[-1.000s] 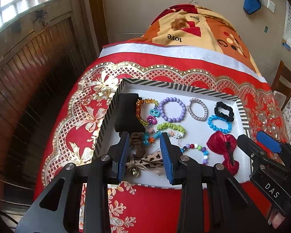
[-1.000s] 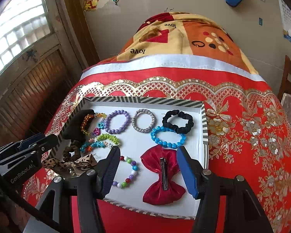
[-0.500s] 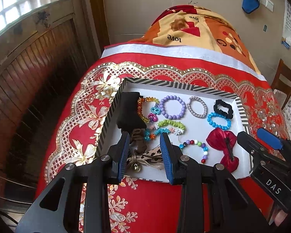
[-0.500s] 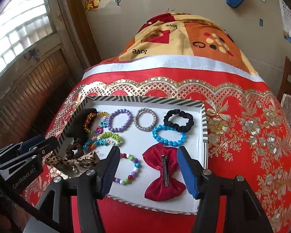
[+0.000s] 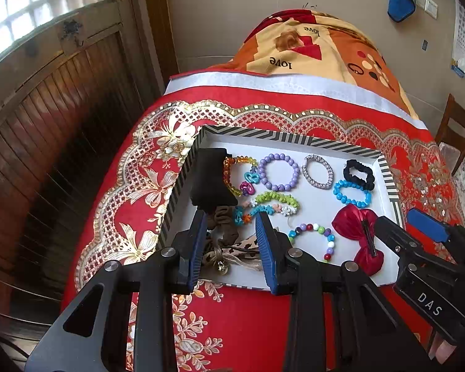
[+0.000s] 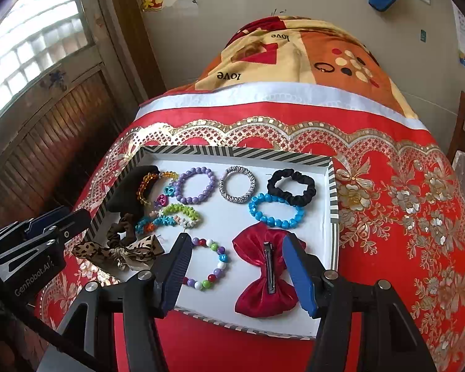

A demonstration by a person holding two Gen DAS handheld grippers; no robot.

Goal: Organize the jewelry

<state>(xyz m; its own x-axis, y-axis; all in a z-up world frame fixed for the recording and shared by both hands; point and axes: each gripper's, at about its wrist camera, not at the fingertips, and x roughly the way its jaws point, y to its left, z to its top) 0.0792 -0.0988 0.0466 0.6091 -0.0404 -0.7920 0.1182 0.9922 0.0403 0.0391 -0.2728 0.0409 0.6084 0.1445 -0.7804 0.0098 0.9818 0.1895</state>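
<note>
— Counting what lies in the striped tray (image 6: 333,198) on the red bedspread (image 6: 403,217): how many?

— Seven bead bracelets, among them purple (image 6: 195,186), silver (image 6: 237,184) and blue (image 6: 276,210); two scrunchies, black (image 6: 291,187) and brown (image 6: 121,232); one red bow clip (image 6: 265,276); one leopard bow (image 6: 114,252); one black stand (image 6: 130,190).

— Any writing?

— "love" on the blanket (image 6: 294,52), "GenRobot.AI" and "DAS" on the tools.

— And the tongs?

— Both tilt down over the tray's near edge. Left gripper (image 5: 231,246) spread, framing the leopard bow, not pinching. Right gripper (image 6: 237,274) spread, the red bow between its pads, untouched.
</note>
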